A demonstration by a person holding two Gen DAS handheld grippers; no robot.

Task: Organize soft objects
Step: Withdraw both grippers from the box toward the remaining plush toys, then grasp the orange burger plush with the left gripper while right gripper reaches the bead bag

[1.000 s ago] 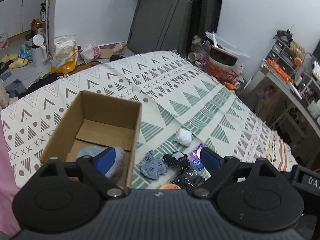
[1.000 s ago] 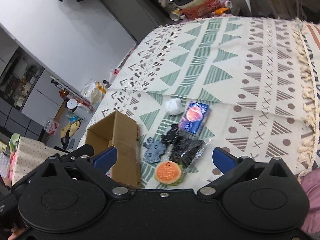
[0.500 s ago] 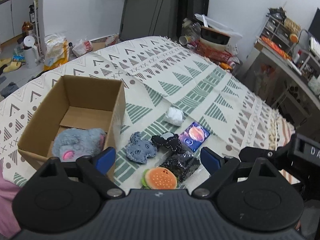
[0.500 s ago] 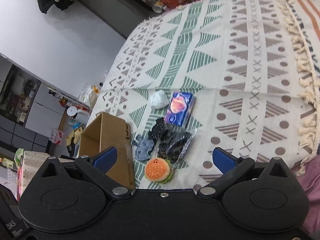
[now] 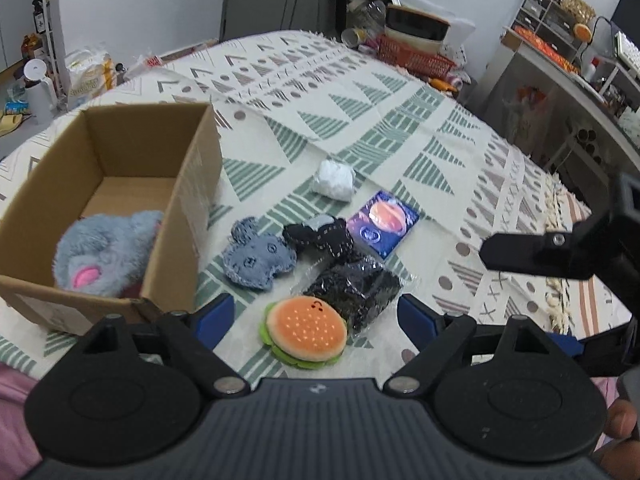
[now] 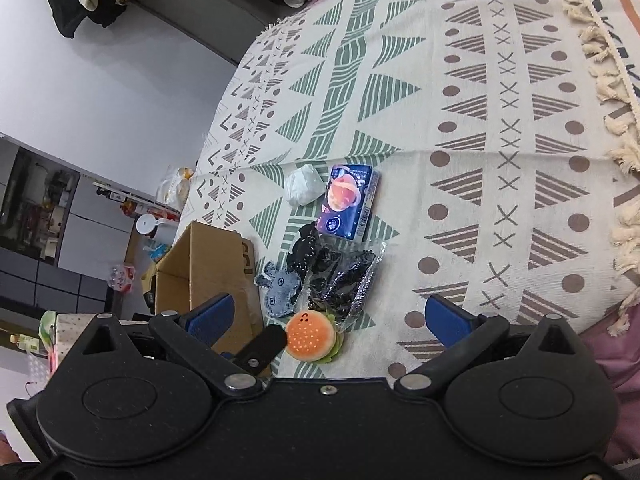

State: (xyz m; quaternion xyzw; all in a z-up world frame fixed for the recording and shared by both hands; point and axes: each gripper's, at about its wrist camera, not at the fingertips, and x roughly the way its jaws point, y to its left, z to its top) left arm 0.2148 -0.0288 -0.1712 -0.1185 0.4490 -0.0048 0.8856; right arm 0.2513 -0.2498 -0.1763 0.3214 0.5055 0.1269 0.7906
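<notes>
grey plush (image 5: pixel 102 254): in cardboard box (image 5: pixel 182 204) | burger plush (image 5: pixel 306 332), denim toy (image 5: pixel 258 259): on cloth beside box

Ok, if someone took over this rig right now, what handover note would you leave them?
Left gripper: open, empty, hovering low over the near edge of the cloth.
Right gripper: open, empty, hovering beside it.
Done: grey plush toy is in the cardboard box.
Left, all on the patterned cloth right of the box: burger plush nearest, denim mouse toy, black fabric piece, bagged black item, white wad.
The planet-print packet lies among them; I cannot tell if it is soft.
Suggested next: the burger plush, probably the easiest reach.
</notes>
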